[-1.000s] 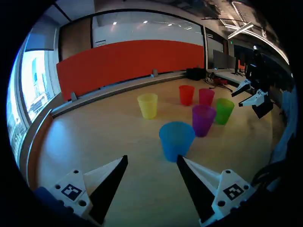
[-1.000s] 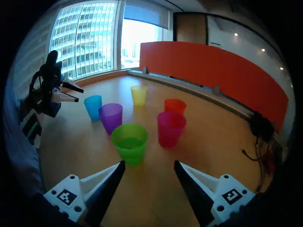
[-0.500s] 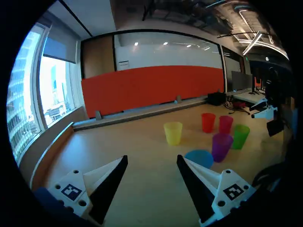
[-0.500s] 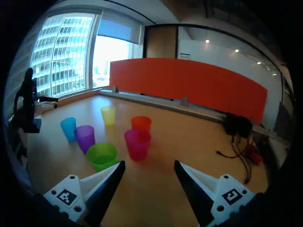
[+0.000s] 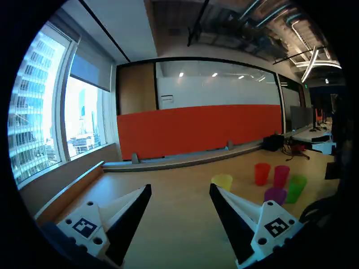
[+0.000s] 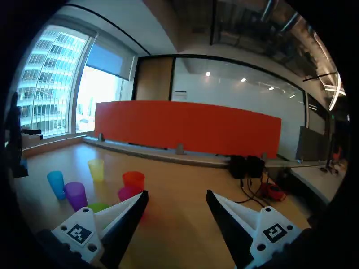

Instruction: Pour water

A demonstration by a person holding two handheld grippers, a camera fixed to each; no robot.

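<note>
Wooden tabletop (image 6: 188, 215), yellow cup (image 6: 96, 169) standing upright, right hand-held gripper (image 6: 177, 193) spread

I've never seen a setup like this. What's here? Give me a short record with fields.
Surface: wooden table top
Cups: blue cup, purple cup, yellow cup, red cup, pink cup, green cup, clustered together
Left gripper: open, empty
Right gripper: open, empty
Cup contents: cannot tell
Background: orange panel, tall windows
</note>
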